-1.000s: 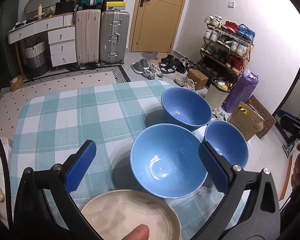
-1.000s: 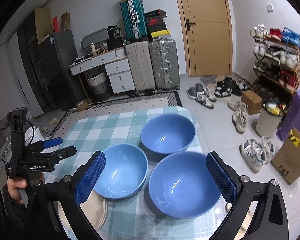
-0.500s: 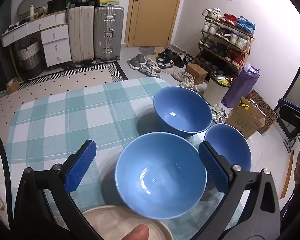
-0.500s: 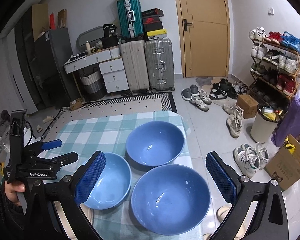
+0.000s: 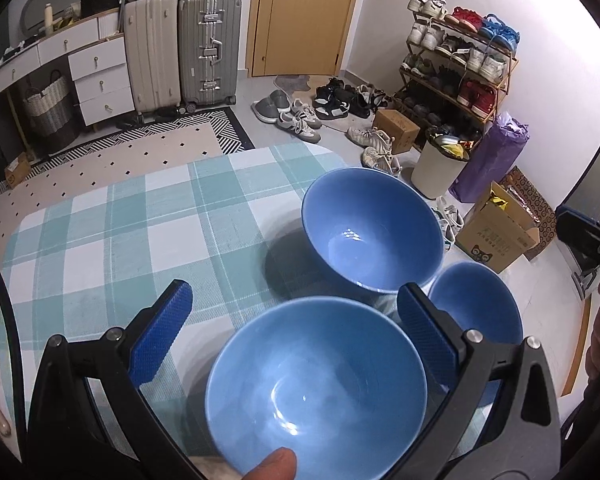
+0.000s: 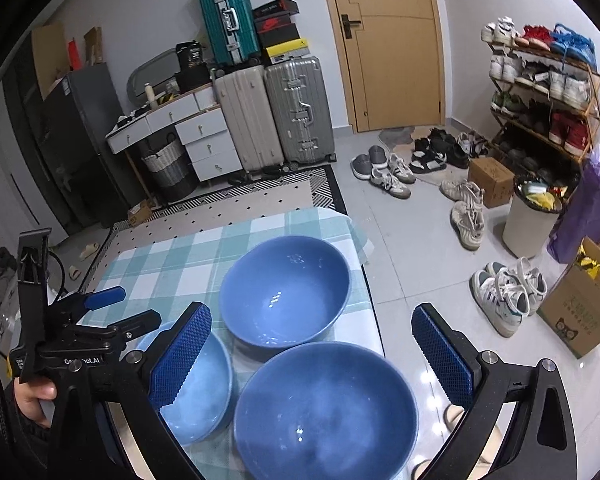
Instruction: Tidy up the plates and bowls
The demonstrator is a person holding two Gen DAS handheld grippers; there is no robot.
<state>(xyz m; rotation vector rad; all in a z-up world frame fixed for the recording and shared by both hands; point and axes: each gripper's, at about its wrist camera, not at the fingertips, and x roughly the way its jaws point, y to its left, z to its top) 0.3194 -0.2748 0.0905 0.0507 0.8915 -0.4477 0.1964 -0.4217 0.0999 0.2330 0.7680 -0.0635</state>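
Left gripper (image 5: 296, 344) wide open, near bowl (image 5: 316, 392) sitting between its fingers, untouched. Right gripper (image 6: 314, 354) also agape over right bowl (image 6: 326, 408). Far bowl (image 6: 285, 290) ahead of both. All 3 on checked cloth (image 5: 112, 232).

Surface finishes
Bowls (image 5: 316, 384): glossy, smooth blue glaze. Tablecloth (image 5: 140, 232): matt woven checked cloth. Gripper pads (image 6: 180, 356): blue, rough-textured.
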